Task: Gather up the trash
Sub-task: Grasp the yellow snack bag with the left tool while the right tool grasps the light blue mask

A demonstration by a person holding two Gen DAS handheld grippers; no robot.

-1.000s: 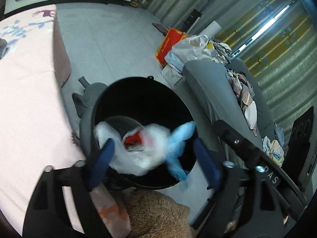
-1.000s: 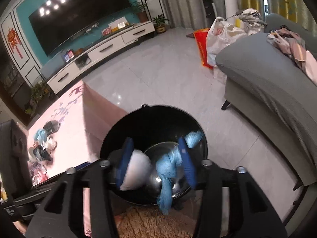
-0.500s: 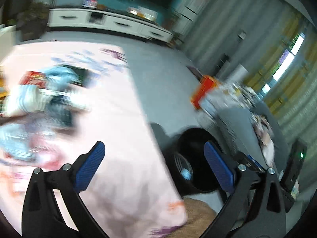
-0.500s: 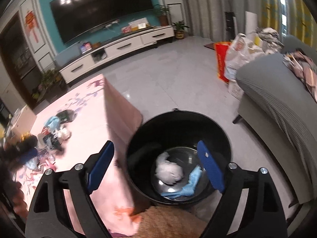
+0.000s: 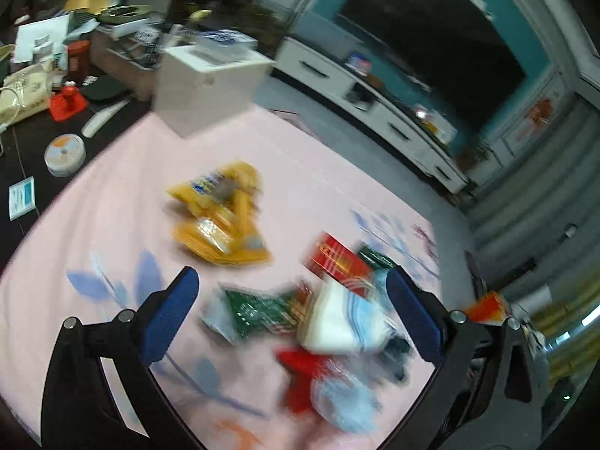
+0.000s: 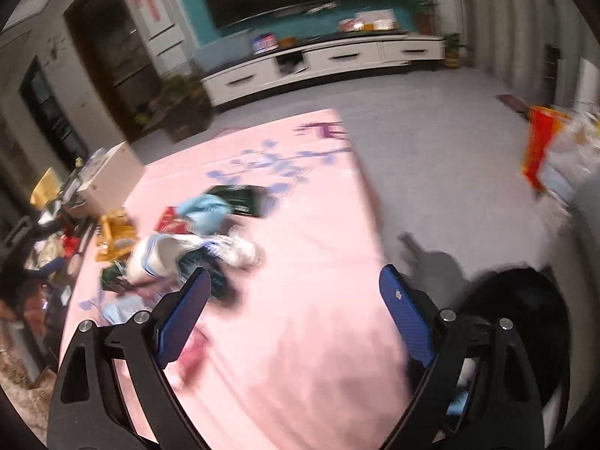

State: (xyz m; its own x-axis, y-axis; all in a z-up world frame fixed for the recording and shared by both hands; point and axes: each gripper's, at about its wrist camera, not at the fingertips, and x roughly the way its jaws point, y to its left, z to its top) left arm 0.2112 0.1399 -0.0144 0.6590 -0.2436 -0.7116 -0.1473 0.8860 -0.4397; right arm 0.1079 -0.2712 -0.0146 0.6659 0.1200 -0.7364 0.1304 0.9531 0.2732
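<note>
Blurred trash lies on the pink tablecloth (image 5: 112, 202): a yellow snack bag (image 5: 221, 221), a green wrapper (image 5: 258, 309), a red box (image 5: 333, 258), a white and blue striped piece (image 5: 345, 318) and a red scrap (image 5: 300, 375). My left gripper (image 5: 292, 311) hangs open above the green wrapper and the striped piece, holding nothing. In the right wrist view the same pile shows at the left, with a light blue piece (image 6: 204, 212) and a dark green packet (image 6: 240, 197). My right gripper (image 6: 292, 315) is open and empty over bare cloth. The black bin (image 6: 517, 322) stands at the lower right.
A white box (image 5: 206, 86) sits at the table's far corner beside a cluttered dark desk (image 5: 56, 86). A white TV cabinet (image 6: 322, 63) runs along the far wall across grey floor (image 6: 431, 172). A red bag (image 6: 540, 150) stands at the right.
Both grippers have swung from over the black bin to above the pink table. The white bag and blue cloth they held dropped into the bin, and both sets of jaws now stand wider.
</note>
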